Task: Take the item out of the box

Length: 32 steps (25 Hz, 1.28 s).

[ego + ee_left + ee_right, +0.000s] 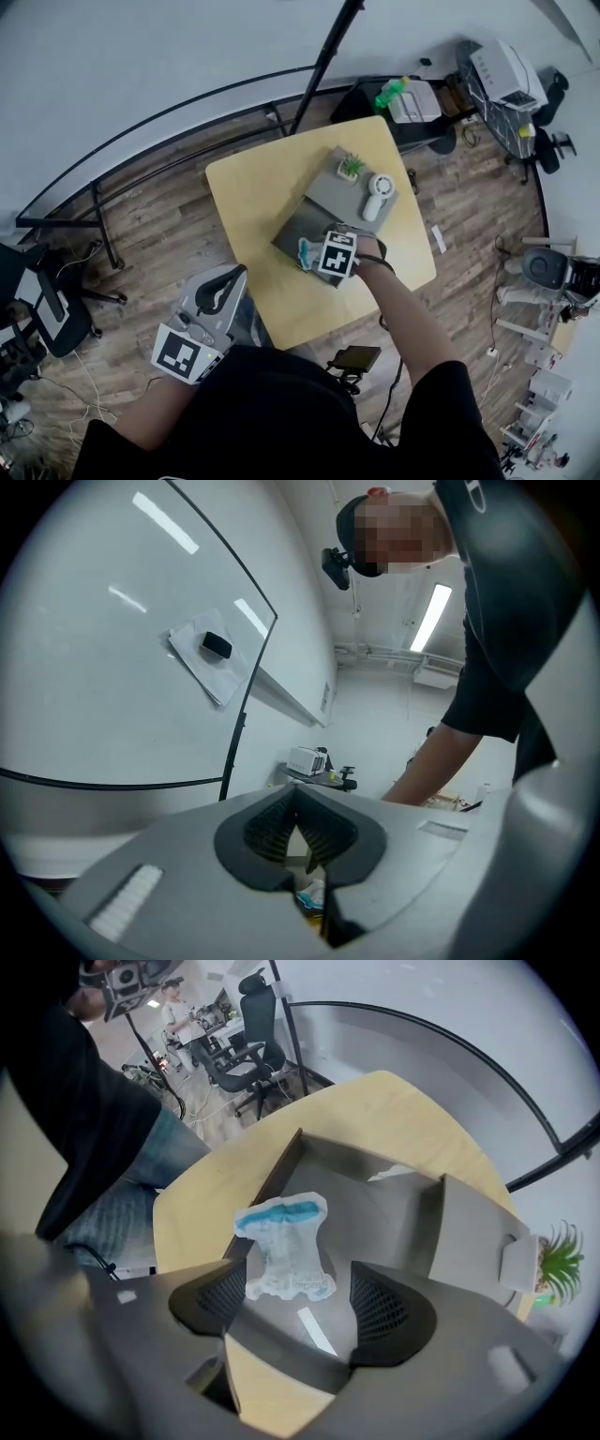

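A grey box point(302, 228) lies open on the yellow table point(253, 202). A white and blue diaper point(307, 250) lies inside it near the front wall. My right gripper point(317, 251) hovers over it. In the right gripper view the diaper point(286, 1246) has its lower end between the jaws of my right gripper point(300, 1302), with a gap on each side, so the gripper is open. The box floor point(394, 1218) shows behind it. My left gripper point(223, 286) hangs off the table by my left hip. The left gripper view shows it point(298, 829) shut and holding nothing.
A small potted plant point(351, 167) and a white hand fan point(378, 194) sit on the box's folded-back lid point(328, 192). A black railing point(169, 131) curves behind the table. Office chairs point(47, 300) stand at the left, and a shelf with a printer point(506, 66) is at the top right.
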Motion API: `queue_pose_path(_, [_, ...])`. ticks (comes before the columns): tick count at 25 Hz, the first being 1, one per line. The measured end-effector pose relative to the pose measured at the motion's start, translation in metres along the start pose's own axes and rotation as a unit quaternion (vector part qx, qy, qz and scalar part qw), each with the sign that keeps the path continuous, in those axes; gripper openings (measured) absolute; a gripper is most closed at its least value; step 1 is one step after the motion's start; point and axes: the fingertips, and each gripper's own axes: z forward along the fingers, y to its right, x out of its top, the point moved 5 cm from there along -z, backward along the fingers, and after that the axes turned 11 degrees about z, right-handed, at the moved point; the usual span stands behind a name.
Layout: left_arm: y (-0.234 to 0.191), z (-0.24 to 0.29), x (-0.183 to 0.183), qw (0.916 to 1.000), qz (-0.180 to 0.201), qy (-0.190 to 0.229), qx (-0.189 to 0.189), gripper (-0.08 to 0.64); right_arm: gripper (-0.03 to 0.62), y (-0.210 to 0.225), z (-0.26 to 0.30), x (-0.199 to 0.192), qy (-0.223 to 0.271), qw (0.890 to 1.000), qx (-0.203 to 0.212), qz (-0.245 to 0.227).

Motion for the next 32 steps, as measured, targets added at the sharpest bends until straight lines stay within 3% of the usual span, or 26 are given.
queue_pose_path(4, [0.004,0.001,-0.001,1.0000,0.005,0.000,-0.003,0.000,0.354,-0.004,0.009,0.002,-0.015,1.000,0.013,-0.008])
queue_pose_path(7, [0.008,-0.003,-0.007,0.9996,-0.007,-0.027,-0.007,0.000,0.341,-0.005,0.015,0.005,-0.020,1.000,0.016,-0.014])
queue_pose_path(12, [0.006,-0.004,-0.005,1.0000,0.005,-0.007,-0.001,0.000,0.298,-0.004,0.026,0.006,-0.021,1.000,0.017,-0.009])
queue_pose_path(17, [0.009,-0.009,-0.015,0.9989,-0.008,-0.046,-0.003,0.000,0.261,-0.005,0.034,0.002,-0.023,0.999,0.022,0.002])
queue_pose_path(23, [0.008,-0.007,-0.011,0.9996,0.005,-0.026,-0.006,0.000,0.203,0.000,0.035,0.004,-0.022,1.000,0.007,0.008])
queue_pose_path(27, [0.012,-0.009,-0.016,0.9987,-0.011,-0.049,-0.012,0.000,0.170,0.001,0.037,0.004,-0.020,1.000,-0.008,0.010])
queue_pose_path(32, [0.009,-0.013,-0.013,0.9997,-0.002,-0.025,-0.003,0.000,0.147,-0.002,0.036,0.006,-0.017,0.999,-0.022,0.020])
